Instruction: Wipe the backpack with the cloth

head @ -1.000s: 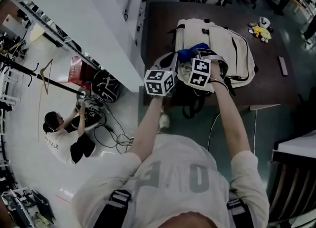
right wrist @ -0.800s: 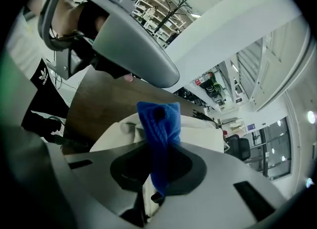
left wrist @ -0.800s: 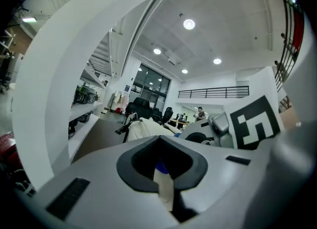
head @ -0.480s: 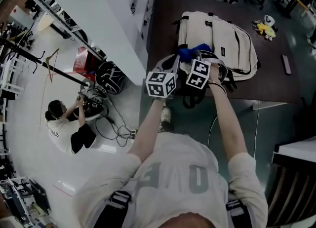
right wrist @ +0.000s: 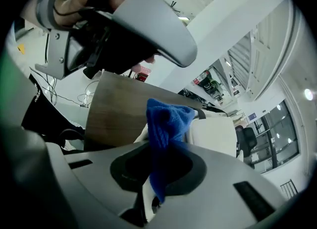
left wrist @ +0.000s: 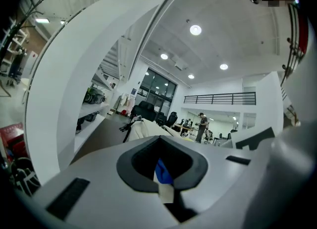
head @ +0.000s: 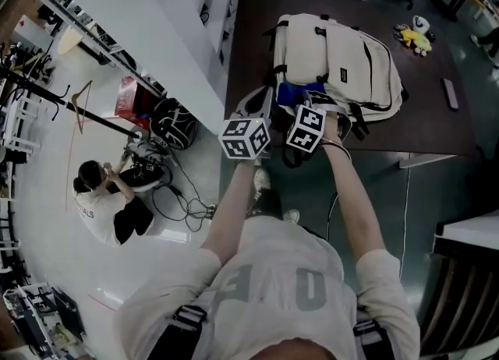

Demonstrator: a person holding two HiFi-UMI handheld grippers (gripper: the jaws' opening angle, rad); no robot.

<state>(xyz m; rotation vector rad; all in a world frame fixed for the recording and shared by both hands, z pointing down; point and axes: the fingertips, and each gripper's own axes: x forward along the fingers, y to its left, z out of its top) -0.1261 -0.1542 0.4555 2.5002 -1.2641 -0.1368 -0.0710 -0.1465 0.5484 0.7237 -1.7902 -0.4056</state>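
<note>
Right gripper [right wrist: 147,196] pinches the blue cloth [head: 295,90] and has slid it slightly left along the near end of the cream backpack [head: 335,51], which lies flat on the dark table [head: 437,128]. Left gripper [left wrist: 166,193] has moved alongside, jaws pressed together, nothing clearly held. This looks like a wipe stroke underway, with most of the pack probably still to do.

Cloth [right wrist: 166,124] sits between the right gripper [head: 300,100] jaws and sticks out ahead of them. Backpack [head: 335,54] lies flat on the table [head: 437,128], just ahead of both jaw pairs, its near end at the cloth. Left gripper [head: 260,105] is just left of the right one, jaws by the backpack's near-left corner at the table edge. Plush toy [head: 413,35] lies on the table, ahead-right of the jaws, past the backpack. Bag [head: 171,128] and a crouched person [head: 101,202] are on the floor, well left of the left jaws.
</note>
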